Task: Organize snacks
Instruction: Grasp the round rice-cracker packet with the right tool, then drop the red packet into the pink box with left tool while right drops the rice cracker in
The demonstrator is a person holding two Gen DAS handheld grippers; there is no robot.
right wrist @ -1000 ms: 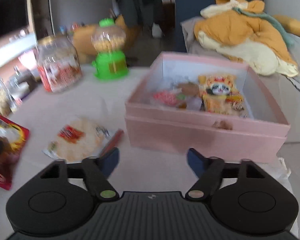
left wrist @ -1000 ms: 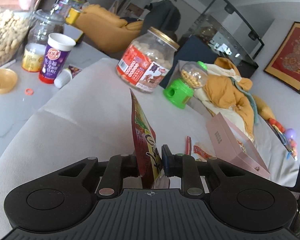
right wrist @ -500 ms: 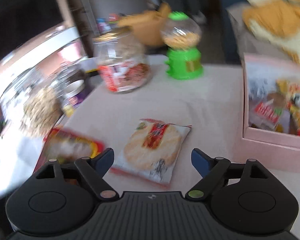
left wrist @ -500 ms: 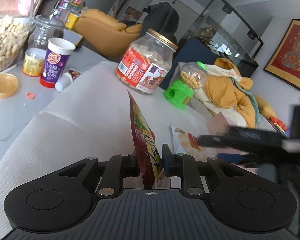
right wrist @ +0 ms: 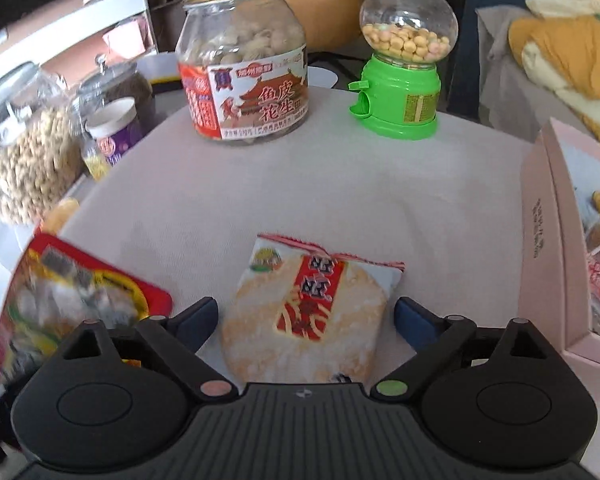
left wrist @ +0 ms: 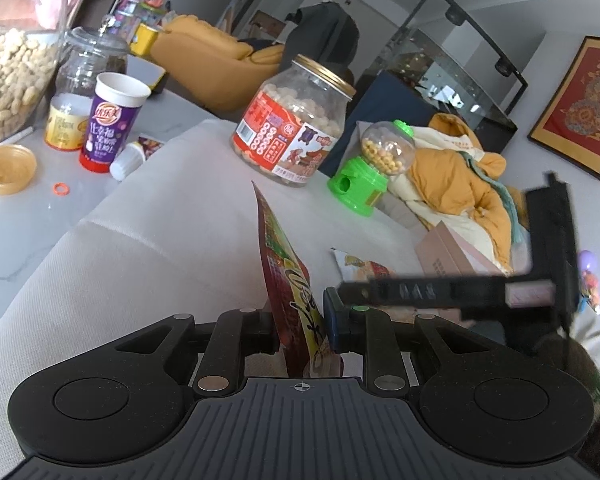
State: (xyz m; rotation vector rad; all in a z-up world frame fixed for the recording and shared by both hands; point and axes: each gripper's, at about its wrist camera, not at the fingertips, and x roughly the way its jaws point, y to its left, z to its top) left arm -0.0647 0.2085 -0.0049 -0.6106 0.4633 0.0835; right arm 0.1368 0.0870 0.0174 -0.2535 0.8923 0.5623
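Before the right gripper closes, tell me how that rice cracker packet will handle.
The rice cracker packet lies flat between the open right gripper, so probably light. Its glossy, puffed film may slip or crumple. The round cracker inside looks brittle, so a hard squeeze could snap it.

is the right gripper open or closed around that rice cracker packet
Open. The right gripper has its fingers spread on either side of the rice cracker packet, which lies flat on the table.

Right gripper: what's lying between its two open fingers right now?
In the right wrist view, the rice cracker packet lies flat on the white cloth, between the open fingers of the right gripper; neither finger touches it.
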